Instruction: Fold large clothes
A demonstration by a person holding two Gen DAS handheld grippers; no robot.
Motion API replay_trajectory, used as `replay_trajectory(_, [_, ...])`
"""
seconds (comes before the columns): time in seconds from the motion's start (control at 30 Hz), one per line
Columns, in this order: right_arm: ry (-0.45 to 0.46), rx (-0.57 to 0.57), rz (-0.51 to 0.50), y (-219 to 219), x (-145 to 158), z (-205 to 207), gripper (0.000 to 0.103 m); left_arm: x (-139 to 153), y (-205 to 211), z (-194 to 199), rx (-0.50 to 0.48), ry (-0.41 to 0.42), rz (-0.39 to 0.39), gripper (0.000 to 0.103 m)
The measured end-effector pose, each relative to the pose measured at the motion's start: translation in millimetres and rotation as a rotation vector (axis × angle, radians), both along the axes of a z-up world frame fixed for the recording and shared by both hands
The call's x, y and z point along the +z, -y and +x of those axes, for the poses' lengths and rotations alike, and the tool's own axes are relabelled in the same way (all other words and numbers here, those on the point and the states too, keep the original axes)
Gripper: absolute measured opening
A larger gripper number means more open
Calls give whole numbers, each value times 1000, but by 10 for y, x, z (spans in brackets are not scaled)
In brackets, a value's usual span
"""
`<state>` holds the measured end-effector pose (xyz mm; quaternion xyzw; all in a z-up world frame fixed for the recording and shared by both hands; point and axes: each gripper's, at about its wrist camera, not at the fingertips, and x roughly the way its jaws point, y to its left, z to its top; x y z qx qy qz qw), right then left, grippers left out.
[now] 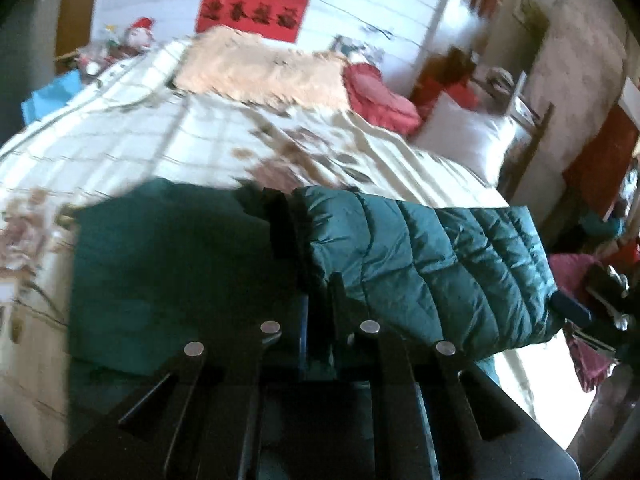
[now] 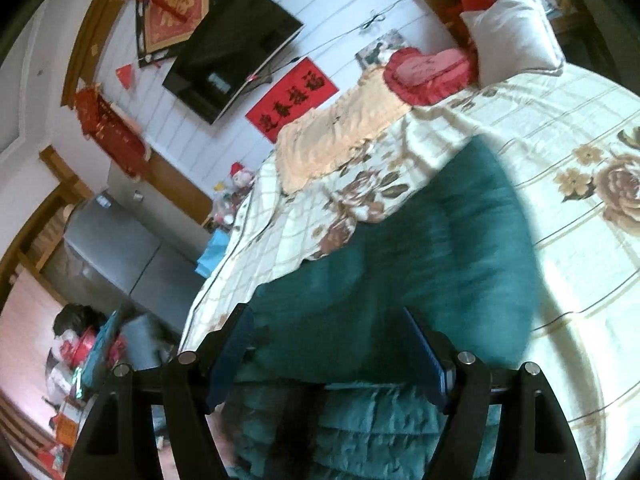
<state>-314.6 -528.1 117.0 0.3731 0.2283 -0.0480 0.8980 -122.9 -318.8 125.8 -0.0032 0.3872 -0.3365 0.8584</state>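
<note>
The left tongs [image 1: 320, 312] pinch the teal jacket [image 1: 420, 264] over the bed [image 1: 160, 136]; right tongs [image 2: 328, 356] gape empty. Slippery quilting may slide free.

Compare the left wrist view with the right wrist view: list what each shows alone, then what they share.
Left wrist only: the left gripper shut on the teal puffer jacket, a quilted part raised off the bed.

Right wrist only: the right gripper open over the jacket, the whole wall television, and a grey cabinet.

Both: the jacket, the floral bedspread, the red wall banner, the red cushion and the white pillow.
</note>
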Motion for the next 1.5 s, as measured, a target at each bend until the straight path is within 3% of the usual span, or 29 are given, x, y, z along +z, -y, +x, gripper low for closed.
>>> replay_trajectory(0.27, [-76, 35, -62, -159, -159, 418, 71, -59, -717, 443, 162, -6, 36, 8])
replay_trajectory(0.37, [-134, 65, -57, -218, -353, 666, 65, -168, -925, 564, 205, -23, 42, 7])
replay_trajectory(0.53, [-257, 111, -7, -350, -888, 1028, 65, -473, -1068, 660, 241, -80, 74, 7])
replay_trajectory(0.6, [-280, 127, -36, -444, -970, 1077, 65, -504, -1069, 648, 239, -82, 77, 7])
replay_trajectory(0.73, [-264, 154, -85, -474, -734, 959, 65, -377, -1119, 601, 231, -73, 58, 7])
replay_trajectory(0.87, [-187, 17, -162, -132, -334, 630, 65, -161, -1207, 552, 223, -74, 2, 7])
replay_trajectory(0.93, [-199, -49, -177, 71, -235, 544, 65, -76, -1193, 522, 214, -64, -10, 17])
replay_trajectory(1.0, [-228, -81, -199, 187, -189, 554, 65, -31, -1146, 496, 207, -53, -18, 46])
replay_trajectory(1.07, [-237, -66, -212, 184, -192, 624, 65, -34, -1079, 468, 208, -21, -19, 55])
replay_trajectory(1.23, [-322, -3, -269, 73, -469, 1003, 65, -315, -764, 598, 199, -31, 96, 55])
replay_trajectory(1.33, [-411, -58, -317, 151, -687, 1161, 60, -599, -598, 744, 213, -56, 201, 55])
replay_trajectory(1.4, [-440, -84, -297, 279, -851, 1235, 60, -734, -557, 810, 218, -74, 206, 64])
replay_trajectory(1.5, [-465, -76, -305, 356, -974, 1352, 60, -783, -514, 803, 235, -54, 217, 65])
